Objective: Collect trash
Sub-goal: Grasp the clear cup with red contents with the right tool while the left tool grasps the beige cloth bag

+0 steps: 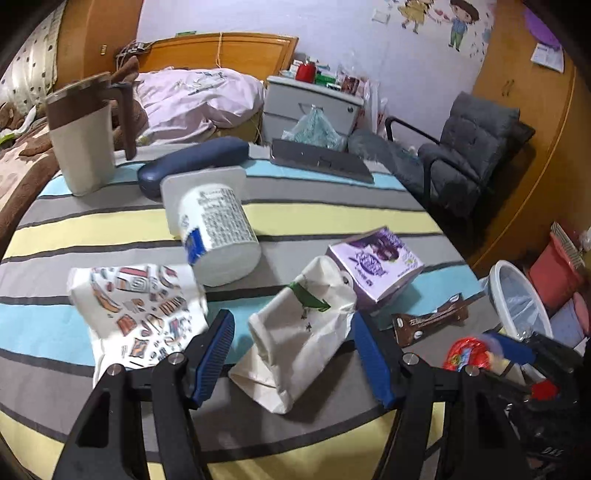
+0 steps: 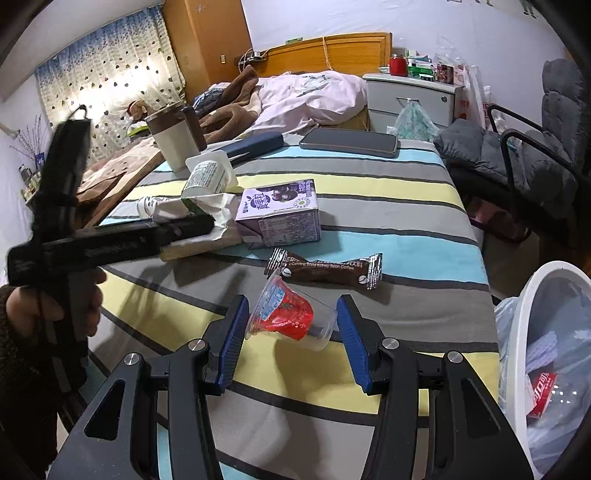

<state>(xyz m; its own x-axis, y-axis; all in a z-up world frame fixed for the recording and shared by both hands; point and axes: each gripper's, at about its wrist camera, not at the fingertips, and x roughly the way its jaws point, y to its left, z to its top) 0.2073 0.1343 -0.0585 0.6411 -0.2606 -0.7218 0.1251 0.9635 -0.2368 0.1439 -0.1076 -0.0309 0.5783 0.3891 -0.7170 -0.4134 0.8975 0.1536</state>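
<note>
My left gripper [image 1: 291, 354] and right gripper [image 2: 291, 339] both gape, straddling a crumpled white paper bag [image 1: 299, 343] and clear plastic cup [image 2: 291, 317]; the white lined bin [image 2: 535, 332] holds little (most litter remains).

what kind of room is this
Most likely a home bedroom: a bed with a pink duvet and wooden headboard, a bedside cabinet, and cartoon wall stickers. The litter lies on a striped cloth-covered table beside the bed.

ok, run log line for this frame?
left gripper: open around white paper bag | right gripper: open around clear plastic cup | bin: table's right
</note>
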